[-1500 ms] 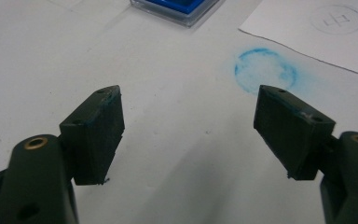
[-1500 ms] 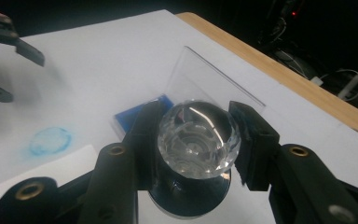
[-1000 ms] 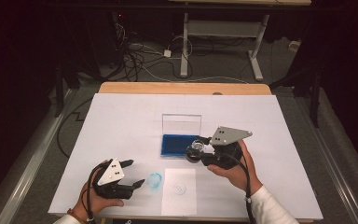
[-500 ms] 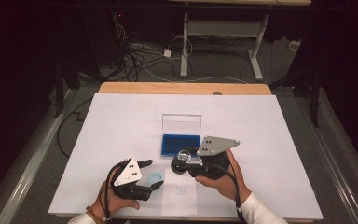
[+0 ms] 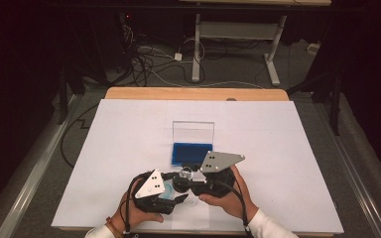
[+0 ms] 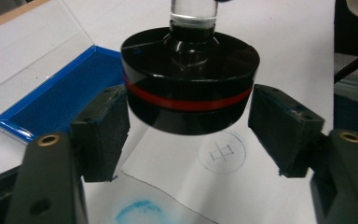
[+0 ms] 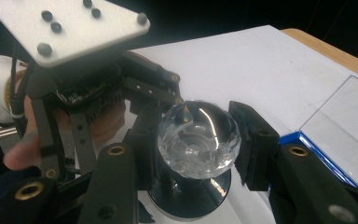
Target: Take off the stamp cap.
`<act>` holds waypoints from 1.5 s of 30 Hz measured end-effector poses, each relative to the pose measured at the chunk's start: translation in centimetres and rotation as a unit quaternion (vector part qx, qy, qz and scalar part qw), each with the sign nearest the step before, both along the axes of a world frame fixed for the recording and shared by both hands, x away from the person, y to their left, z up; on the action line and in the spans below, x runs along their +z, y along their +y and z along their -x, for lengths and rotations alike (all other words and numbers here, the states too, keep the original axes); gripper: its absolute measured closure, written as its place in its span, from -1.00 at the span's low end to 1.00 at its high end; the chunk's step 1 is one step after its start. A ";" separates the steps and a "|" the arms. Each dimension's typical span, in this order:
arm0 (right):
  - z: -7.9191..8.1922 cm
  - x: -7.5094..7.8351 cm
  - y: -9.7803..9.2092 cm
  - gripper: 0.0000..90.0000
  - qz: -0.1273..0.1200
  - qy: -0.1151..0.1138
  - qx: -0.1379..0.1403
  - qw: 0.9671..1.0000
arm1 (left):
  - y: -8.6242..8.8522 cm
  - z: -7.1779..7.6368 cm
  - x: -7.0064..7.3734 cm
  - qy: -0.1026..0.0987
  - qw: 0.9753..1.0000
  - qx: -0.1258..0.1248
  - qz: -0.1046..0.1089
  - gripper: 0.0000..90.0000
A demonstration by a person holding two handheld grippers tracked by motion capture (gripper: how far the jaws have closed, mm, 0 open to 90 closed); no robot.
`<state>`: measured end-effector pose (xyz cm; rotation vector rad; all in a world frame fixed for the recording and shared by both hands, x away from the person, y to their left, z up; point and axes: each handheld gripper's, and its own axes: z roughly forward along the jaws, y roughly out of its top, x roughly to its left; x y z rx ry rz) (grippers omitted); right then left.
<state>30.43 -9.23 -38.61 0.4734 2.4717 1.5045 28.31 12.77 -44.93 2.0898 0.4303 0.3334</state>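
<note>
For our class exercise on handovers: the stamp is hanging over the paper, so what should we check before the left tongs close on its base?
1. Right tongs gripping the stamp's crystal knob: ok.
2. Stamp base centred between the left tongs: ok, open jaws on either side.
3. Stamp lifted off the paper: ok.
4. Imprint out from under the base: ok, a round blue mark shows.
5. Ink pad out of the way: ok, off to one side.
6. Ink left on the stamp's face: cannot tell, the underside is hidden.
</note>
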 end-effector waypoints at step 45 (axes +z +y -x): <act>0.2 0.5 -1.0 0.27 -0.013 -0.008 -0.010 1.000 | 2.1 -1.1 0.2 0.005 0.998 0.035 -0.057 -0.18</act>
